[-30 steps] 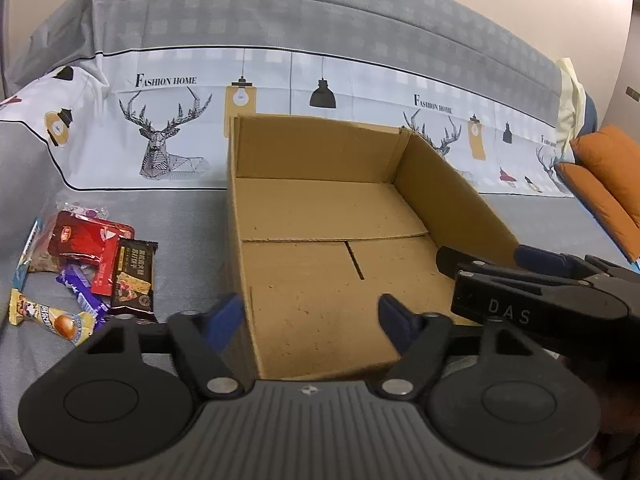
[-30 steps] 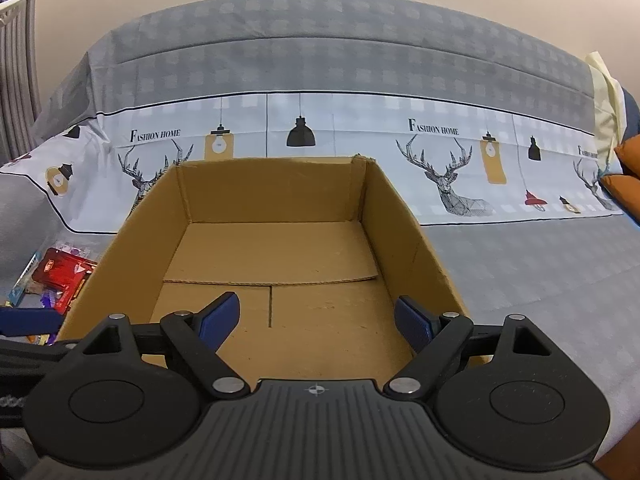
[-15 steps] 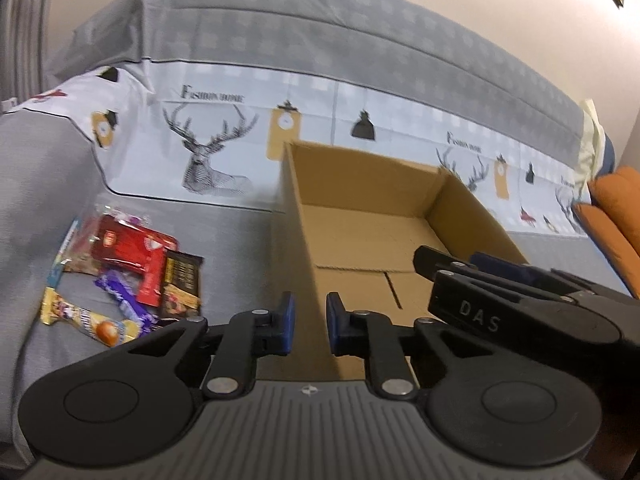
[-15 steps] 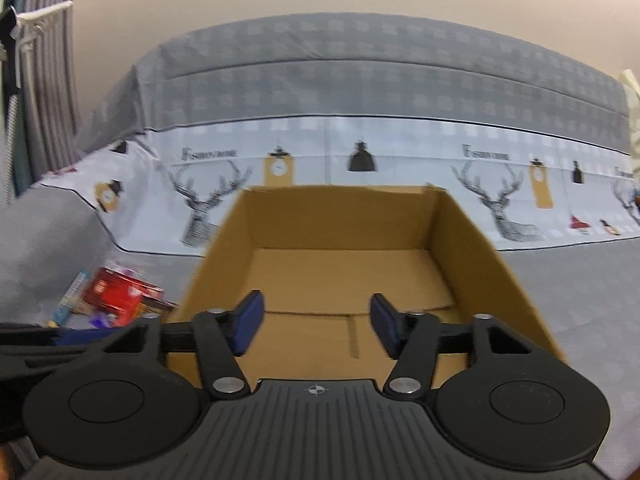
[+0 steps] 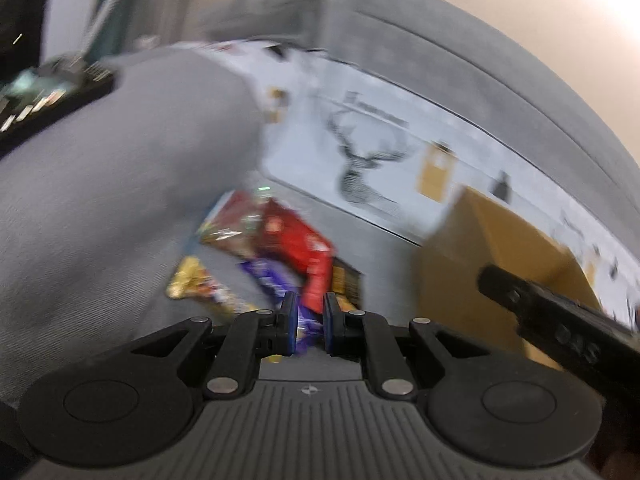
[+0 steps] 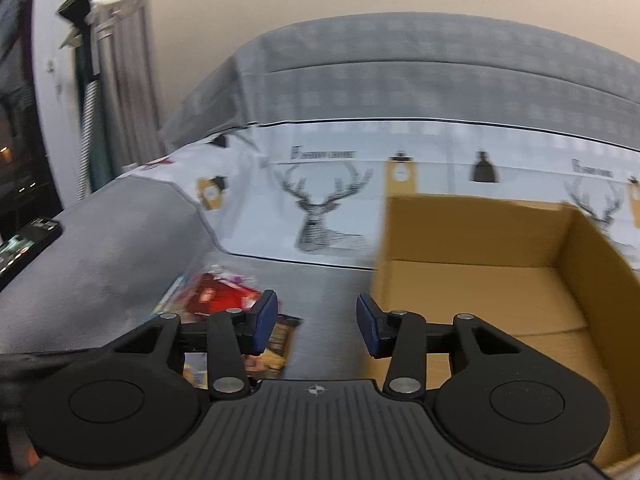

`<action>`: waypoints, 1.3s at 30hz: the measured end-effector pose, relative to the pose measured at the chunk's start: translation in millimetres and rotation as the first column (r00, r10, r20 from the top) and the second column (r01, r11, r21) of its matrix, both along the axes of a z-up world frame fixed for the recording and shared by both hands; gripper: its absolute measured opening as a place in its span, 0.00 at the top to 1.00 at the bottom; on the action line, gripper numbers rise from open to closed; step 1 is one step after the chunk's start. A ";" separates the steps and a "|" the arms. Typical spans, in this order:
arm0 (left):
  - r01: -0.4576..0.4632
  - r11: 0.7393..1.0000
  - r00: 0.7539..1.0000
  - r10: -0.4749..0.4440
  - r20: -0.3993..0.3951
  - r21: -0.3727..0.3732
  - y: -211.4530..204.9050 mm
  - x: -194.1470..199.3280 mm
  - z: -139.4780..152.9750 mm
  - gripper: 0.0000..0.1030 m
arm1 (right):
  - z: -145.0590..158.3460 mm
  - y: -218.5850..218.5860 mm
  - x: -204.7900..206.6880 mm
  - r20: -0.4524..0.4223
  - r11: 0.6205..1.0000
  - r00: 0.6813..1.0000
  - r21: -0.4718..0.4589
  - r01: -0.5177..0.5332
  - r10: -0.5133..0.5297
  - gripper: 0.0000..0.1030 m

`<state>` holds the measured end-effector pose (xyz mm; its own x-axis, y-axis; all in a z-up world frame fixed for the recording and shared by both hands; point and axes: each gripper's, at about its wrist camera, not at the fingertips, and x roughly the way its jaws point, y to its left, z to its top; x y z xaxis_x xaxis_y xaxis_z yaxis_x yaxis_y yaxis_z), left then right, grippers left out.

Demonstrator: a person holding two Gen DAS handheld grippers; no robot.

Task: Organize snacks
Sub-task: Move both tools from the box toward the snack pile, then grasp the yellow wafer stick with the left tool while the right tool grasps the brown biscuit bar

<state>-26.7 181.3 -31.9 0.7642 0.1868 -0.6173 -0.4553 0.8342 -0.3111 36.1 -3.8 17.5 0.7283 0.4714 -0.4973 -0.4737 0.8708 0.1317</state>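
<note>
A pile of snacks lies on the grey sofa seat: a red packet (image 5: 296, 240), a purple wrapper (image 5: 268, 276), a gold wrapper (image 5: 188, 280) and a dark bar (image 5: 346, 284). My left gripper (image 5: 310, 320) hovers just short of the pile. Its jaws are closing to a narrow gap, with nothing pressed between them; the purple wrapper shows behind the gap. The open cardboard box (image 5: 500, 248) stands to the right of the pile. My right gripper (image 6: 316, 320) hangs over the seat between the snacks (image 6: 216, 296) and the box (image 6: 480, 280), jaws closing with nothing between them.
The sofa's grey armrest (image 5: 100, 200) rises just left of the pile, with a dark device (image 6: 24, 244) on top. A deer-print cover (image 6: 320, 208) drapes the backrest. Curtains (image 6: 104, 92) hang at far left. My right gripper's arm (image 5: 560, 328) juts in beside the box.
Both views have swung left, from over the box toward the snack pile. Both grippers' jaws have narrowed, the left almost to touching. The left view has tilted and blurred.
</note>
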 end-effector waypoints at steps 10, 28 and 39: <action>-0.119 0.981 0.993 0.115 -0.036 -0.156 51.9 4.5 -46.3 0.70 | -38.8 62.8 23.3 -0.133 0.991 0.985 -0.065 -0.118 0.108 0.40; -0.154 0.972 0.985 0.138 -0.100 -0.179 59.0 35.4 -72.1 0.49 | -116.1 95.1 78.7 -0.349 0.984 0.937 -0.166 -0.071 0.009 0.44; -0.083 0.994 0.992 0.075 -0.103 -0.072 47.8 27.1 -63.6 0.76 | -87.5 80.0 46.7 -0.306 0.983 0.949 -0.134 -0.127 0.081 0.59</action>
